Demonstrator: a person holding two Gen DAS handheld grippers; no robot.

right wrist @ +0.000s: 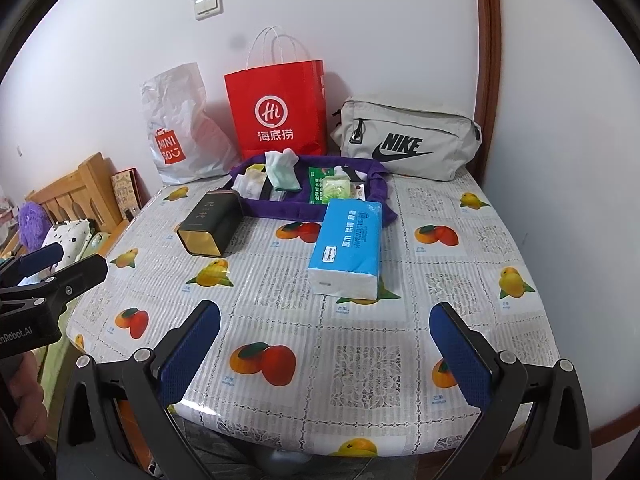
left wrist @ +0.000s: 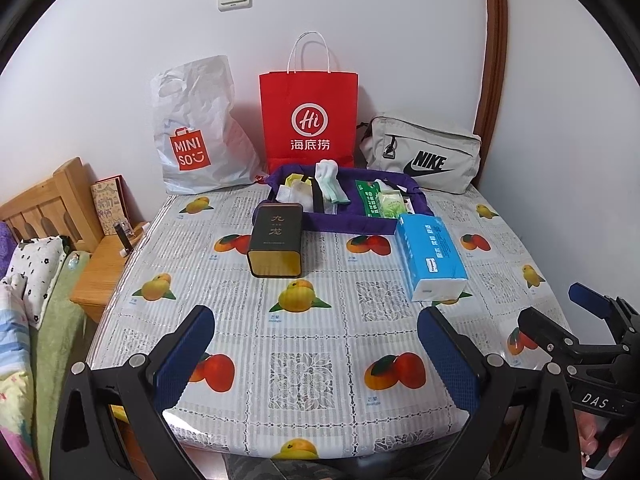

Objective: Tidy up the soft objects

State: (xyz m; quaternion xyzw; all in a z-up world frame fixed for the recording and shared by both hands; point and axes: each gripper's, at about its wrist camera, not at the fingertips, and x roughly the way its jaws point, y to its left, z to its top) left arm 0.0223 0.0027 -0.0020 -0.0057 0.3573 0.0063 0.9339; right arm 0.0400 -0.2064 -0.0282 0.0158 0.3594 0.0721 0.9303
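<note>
Tissue pack [right wrist: 347, 250] mid-table, both grippers [left wrist: 316, 354] [right wrist: 326, 354] agape at near edge

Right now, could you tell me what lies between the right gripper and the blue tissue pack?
Only bare fruit-print tablecloth lies between the right gripper and the tissue pack, clearest in the right wrist view.

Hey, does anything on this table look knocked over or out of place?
Yes: the dark tin lies tipped on its side in front of the purple tray, its gold end facing the near edge. The blue tissue pack lies flat, at an angle to the tray. Nothing looks spilled or damaged.
</note>
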